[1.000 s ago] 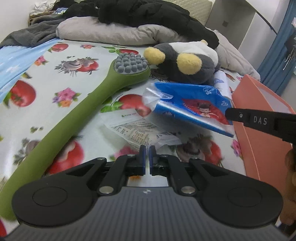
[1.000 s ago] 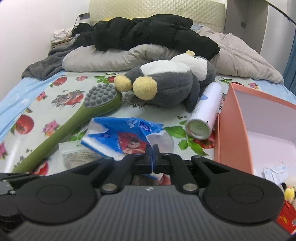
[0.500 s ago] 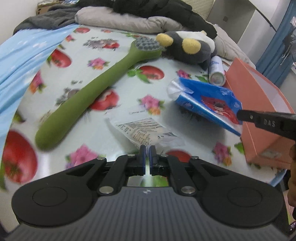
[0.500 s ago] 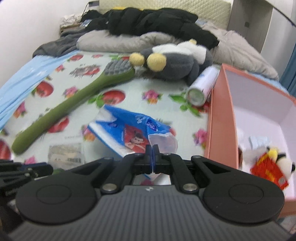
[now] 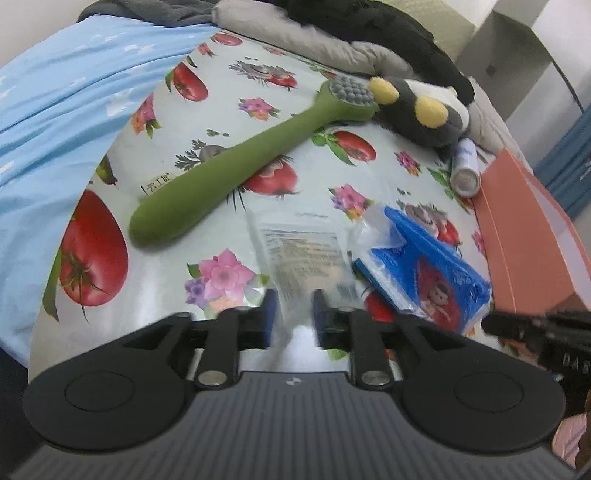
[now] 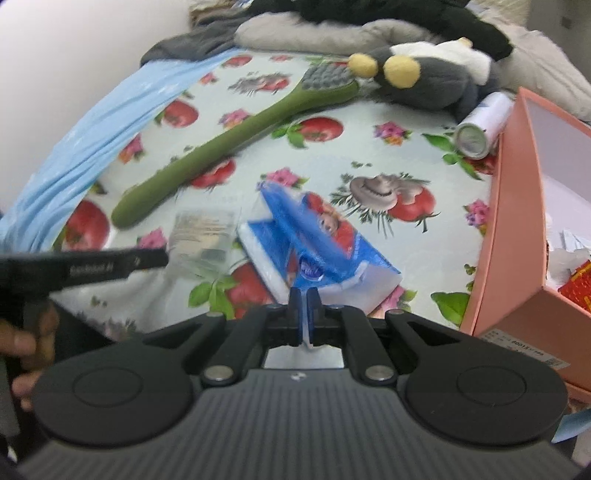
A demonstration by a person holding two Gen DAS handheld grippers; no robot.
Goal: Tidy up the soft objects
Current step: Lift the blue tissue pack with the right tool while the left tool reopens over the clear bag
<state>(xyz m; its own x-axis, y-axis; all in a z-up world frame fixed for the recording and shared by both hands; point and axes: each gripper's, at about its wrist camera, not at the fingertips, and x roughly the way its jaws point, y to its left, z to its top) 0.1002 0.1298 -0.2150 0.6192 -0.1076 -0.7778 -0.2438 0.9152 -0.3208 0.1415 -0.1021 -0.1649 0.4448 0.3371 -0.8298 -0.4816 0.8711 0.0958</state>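
The left gripper is opening around the clear packet; the right gripper is pinching the tissue pack wrapper. Steer toward the pink box at three o'clock.

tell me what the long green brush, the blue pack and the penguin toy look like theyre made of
Green brush: matte, rubbery, likely silicone; smooth body, grey nubs.
Blue pack: thin glossy plastic film; crinkled, printed, white filling, probably tissues.
Penguin toy: fuzzy plush fabric, soft rounded shape.

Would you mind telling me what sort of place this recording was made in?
Most likely a bedroom: a bed under a fruit-print cover, crumpled bedding and dark clothes heaped at its far end, and a plush toy lying on it.
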